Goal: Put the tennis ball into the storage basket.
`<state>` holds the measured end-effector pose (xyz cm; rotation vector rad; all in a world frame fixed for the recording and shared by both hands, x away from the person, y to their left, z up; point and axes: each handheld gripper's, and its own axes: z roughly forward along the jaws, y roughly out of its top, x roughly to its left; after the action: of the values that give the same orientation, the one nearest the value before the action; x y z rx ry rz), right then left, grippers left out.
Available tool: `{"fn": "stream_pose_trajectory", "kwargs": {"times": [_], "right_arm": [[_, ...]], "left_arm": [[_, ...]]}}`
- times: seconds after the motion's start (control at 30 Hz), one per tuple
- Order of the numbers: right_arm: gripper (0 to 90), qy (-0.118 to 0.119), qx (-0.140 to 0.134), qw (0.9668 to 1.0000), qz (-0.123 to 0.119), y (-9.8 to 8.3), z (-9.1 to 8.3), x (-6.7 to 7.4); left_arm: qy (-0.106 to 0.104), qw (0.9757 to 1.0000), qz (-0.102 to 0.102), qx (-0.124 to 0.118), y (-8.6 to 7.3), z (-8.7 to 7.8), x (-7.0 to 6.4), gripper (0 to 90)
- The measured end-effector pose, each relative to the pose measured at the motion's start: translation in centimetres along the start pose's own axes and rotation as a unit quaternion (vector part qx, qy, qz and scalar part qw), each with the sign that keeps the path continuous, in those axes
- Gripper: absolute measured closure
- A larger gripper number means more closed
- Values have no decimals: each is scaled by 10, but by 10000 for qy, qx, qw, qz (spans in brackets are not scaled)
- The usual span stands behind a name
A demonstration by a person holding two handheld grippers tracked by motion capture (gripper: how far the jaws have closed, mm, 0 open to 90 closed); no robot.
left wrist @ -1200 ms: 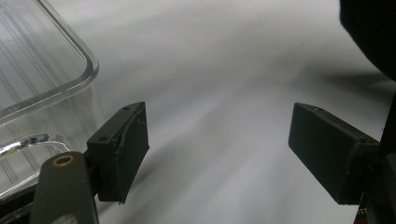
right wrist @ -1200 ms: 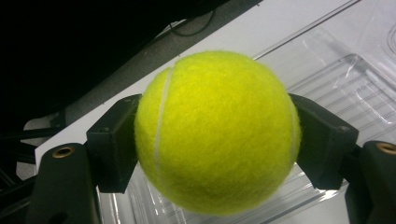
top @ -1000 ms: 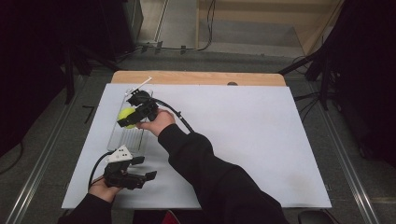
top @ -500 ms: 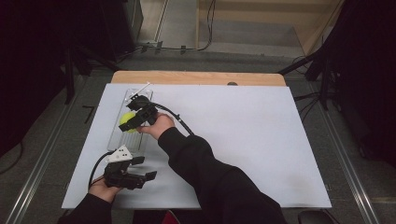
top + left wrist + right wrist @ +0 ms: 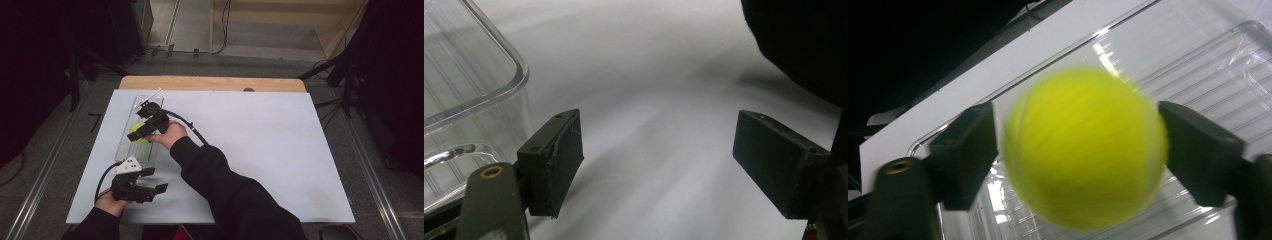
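A round, fuzzy yellow-green tennis ball (image 5: 1085, 150) is seen between the two black, blocky jaws of the right gripper (image 5: 145, 129), its felt surface blurred in the right gripper view; the jaws have just been opening, a narrow gap is visible between the ball and the left pad, and contact at the right pad cannot be told, so the ball is no longer clamped. Being a sphere, the ball has no long axis and points no way (only a faint curved seam shows near its left edge). It is placed over a clear, ribbed plastic tray (image 5: 129, 127) with rounded corners, whose long side runs away from the person along the table's left part. The left gripper (image 5: 150, 188) is held low near the front edge, just beside the tray's near end, with its matte black pads (image 5: 556, 162) spread wide and nothing between them. The table (image 5: 280, 150) is covered with a smooth white sheet, a strip of pale wood showing at its far edge. A grey floor, dark stands and cables are seen beyond.
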<state>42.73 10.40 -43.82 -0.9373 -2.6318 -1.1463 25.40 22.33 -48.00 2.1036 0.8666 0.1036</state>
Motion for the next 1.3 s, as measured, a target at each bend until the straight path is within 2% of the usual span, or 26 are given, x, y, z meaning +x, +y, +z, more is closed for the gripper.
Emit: {"fn": "stream_pose_trajectory", "kwargs": {"times": [0.23,0.4,0.47,0.67,1.3], "right_arm": [[153,112,-232,9997,20,1,-16,-4],[153,-3,-175,9998,-59,-3,-26,-7],[154,114,-136,9998,-72,-6,-31,-10],[154,29,-101,9999,-75,-13,-44,-13],[159,-36,-217,9997,-62,-38,-83,-21]], "left_arm": [[9,10000,16,10,0,0,0,208],[1,10000,16,22,1,1,0,208],[-9,10000,10,8,1,2,0,208],[8,10000,8,10,1,1,1,208],[34,10000,-27,21,0,2,1,208]]}}
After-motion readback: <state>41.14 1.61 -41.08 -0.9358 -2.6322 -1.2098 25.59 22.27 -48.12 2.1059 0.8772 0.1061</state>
